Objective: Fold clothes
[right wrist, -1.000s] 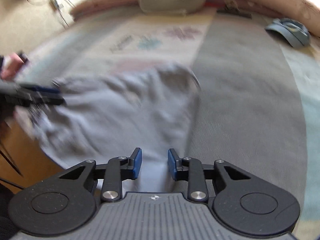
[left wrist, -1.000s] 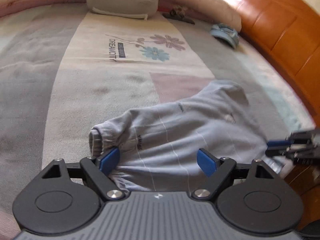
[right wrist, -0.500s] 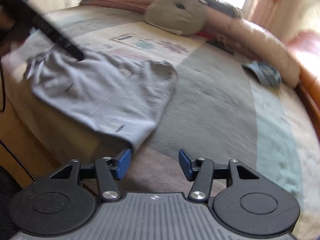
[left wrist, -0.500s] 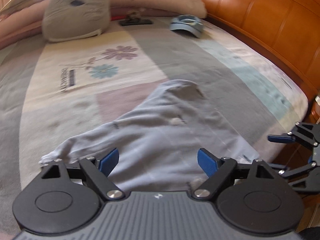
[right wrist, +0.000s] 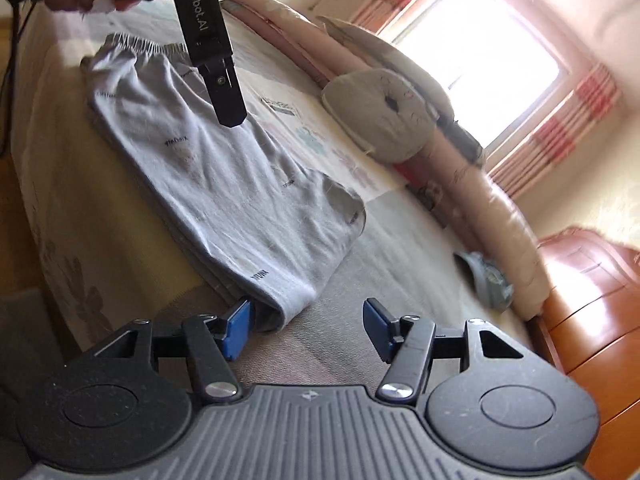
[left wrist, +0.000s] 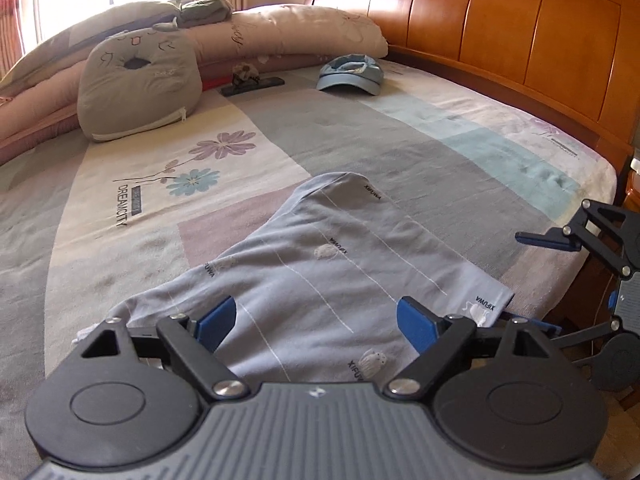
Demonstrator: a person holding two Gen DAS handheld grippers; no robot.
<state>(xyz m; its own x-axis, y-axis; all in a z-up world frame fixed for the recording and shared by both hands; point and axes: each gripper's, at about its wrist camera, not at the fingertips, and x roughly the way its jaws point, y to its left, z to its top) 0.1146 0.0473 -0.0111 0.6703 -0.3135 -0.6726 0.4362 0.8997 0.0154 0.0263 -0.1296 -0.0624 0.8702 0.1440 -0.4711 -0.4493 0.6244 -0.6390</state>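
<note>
Left wrist view: grey trousers (left wrist: 340, 264) are seen laid doubled, leg upon leg, on the bed (left wrist: 400, 152).

One lengthwise fold appears made; shorter folds are judged left, though this cannot be settled. Both claws are spread wide and empty: the left gripper (left wrist: 316, 320) is held just above the waist end, and the right gripper (right wrist: 306, 326) just before the cuff end, beside its left finger.

Both tongs (left wrist: 316, 320) (right wrist: 306, 326): black linkages, silver screws, blue pads, ribbed grey housing; white "GenRobot.AI" lettering.
</note>
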